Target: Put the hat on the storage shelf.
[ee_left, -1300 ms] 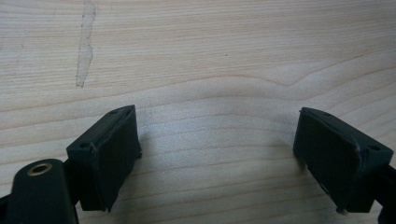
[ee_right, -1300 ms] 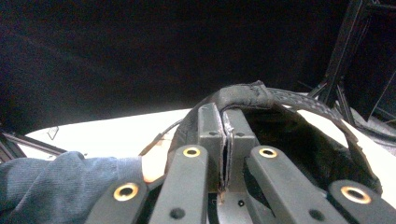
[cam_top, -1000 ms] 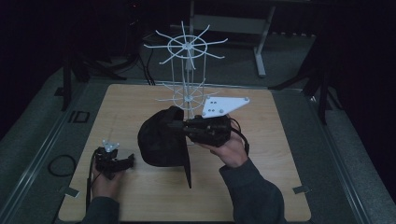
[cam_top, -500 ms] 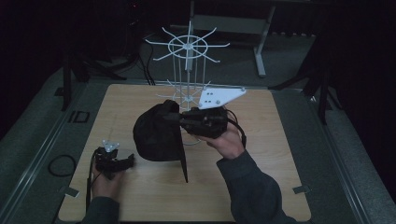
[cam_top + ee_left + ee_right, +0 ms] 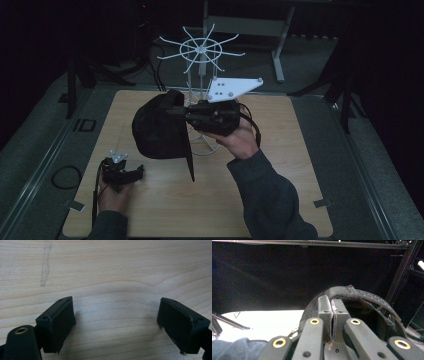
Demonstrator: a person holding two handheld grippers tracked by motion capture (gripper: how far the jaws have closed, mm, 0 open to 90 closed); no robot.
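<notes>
Carrying a black cap (image 5: 159,127) toward the white wire rack (image 5: 201,55) looks like the step in hand: the right gripper (image 5: 176,111) has its jaws pressed together on a thin fold of the cap's edge, seen clearly in the right gripper view, where the dark fabric is pinched between the two pads (image 5: 325,305) and the cap's rim (image 5: 352,293) arcs off to the right. In the high view the cap hangs at centre frame, clear of the wooden table (image 5: 280,200), just in front of the rack's stem, its stiff brim (image 5: 190,157) pointing down. Judgement: the next move calls for getting the cap's crown or back opening over one of the rack's curved prongs at upper centre, then releasing. The right hand (image 5: 239,140) holds its gripper roughly level, forearm entering from lower right. The left gripper (image 5: 120,172) rests low at lower left, jaws wide apart over bare tabletop, holding nothing.
</notes>
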